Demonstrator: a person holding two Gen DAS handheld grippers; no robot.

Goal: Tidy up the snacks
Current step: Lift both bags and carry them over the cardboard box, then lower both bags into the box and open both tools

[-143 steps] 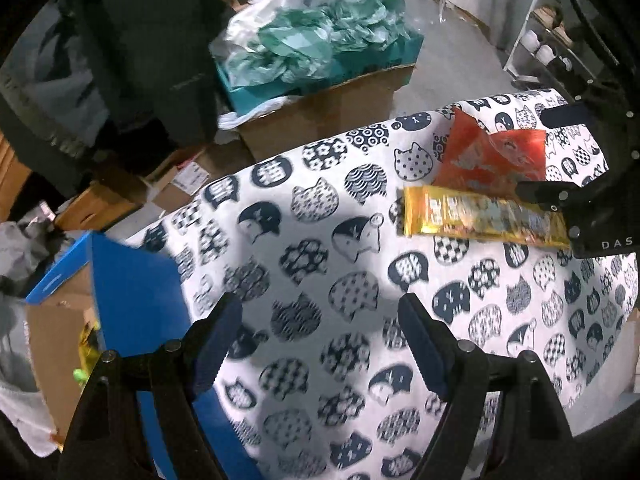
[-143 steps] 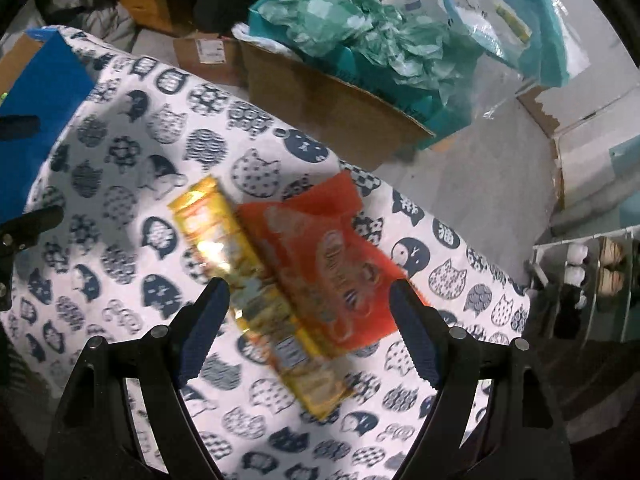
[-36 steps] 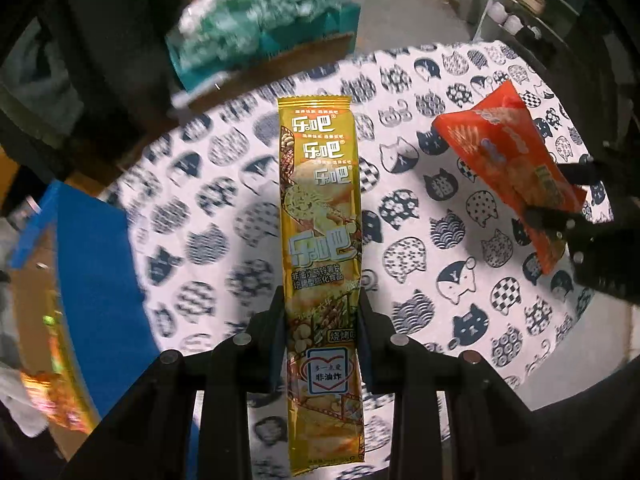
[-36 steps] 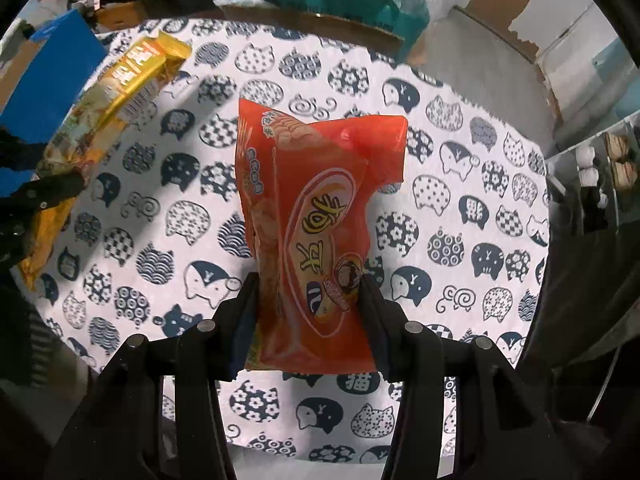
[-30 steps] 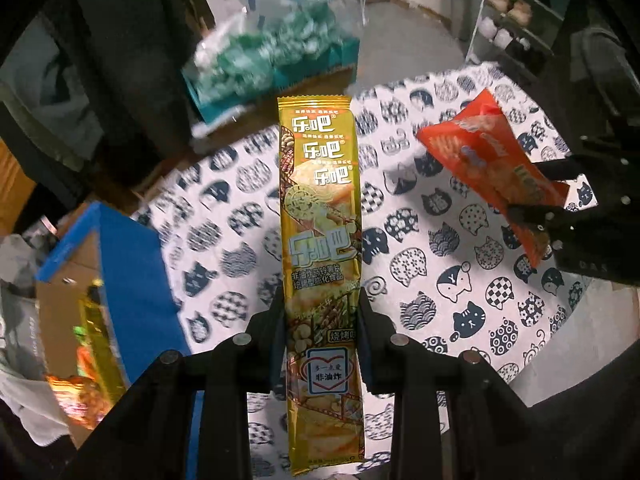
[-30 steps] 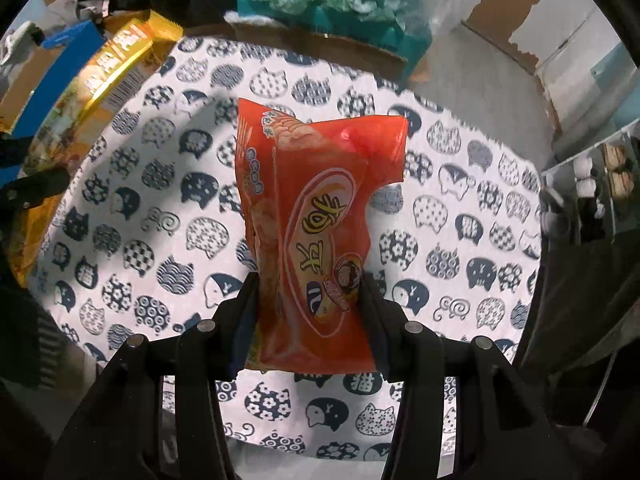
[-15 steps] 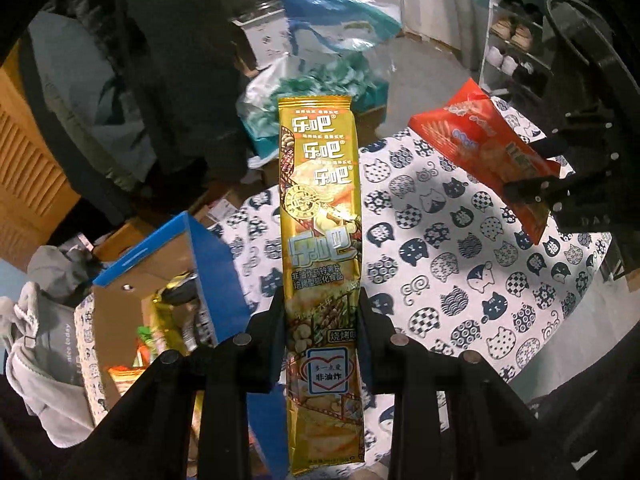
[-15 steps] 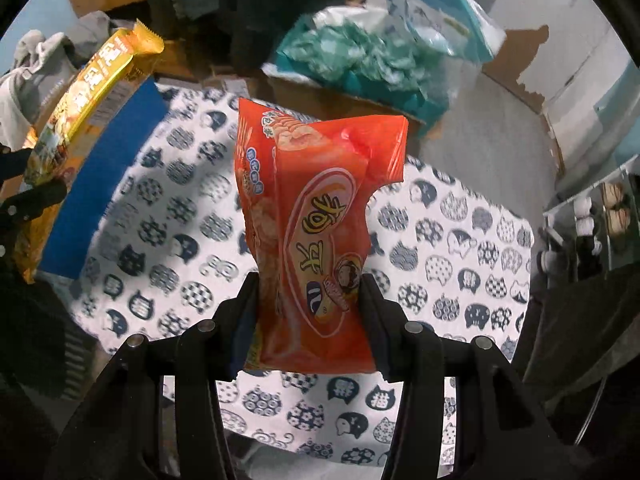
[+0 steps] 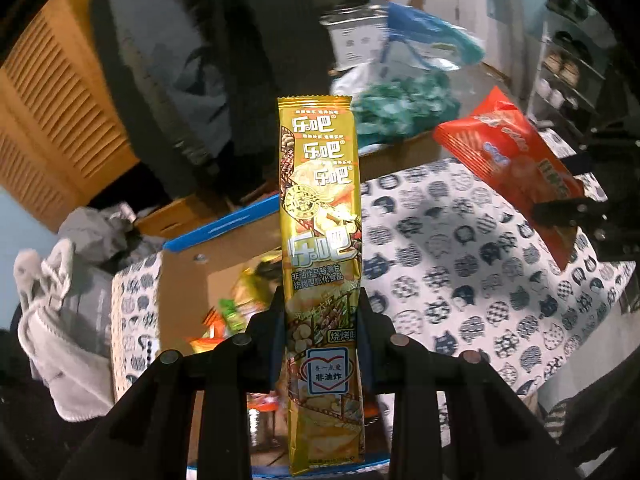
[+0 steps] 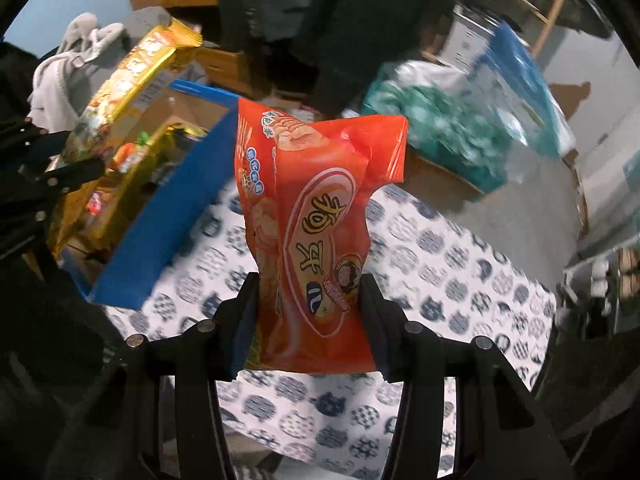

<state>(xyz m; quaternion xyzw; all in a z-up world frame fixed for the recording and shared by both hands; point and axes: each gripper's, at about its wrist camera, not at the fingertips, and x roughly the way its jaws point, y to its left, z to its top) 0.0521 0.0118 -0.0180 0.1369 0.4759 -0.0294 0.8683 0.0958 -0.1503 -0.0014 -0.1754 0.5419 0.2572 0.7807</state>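
The left gripper (image 9: pixel 320 320) is clamping a long gold snack packet (image 9: pixel 320 216) upright, above a blue-rimmed cardboard box (image 9: pixel 188 280). The packet is hiding much of the box's inside; the wrappers showing beside it are blurred and hard to identify. The right gripper (image 10: pixel 310 312) is pinching an orange chip bag (image 10: pixel 316 232) upright over the cat-print tablecloth (image 10: pixel 440 272), its lower edge running down between the jaws. In the right wrist view, the box's blue wall (image 10: pixel 160 232) is sitting just left of the bag, motion-smeared. Teal-filled bags (image 10: pixel 436 128) behind are blurred too.
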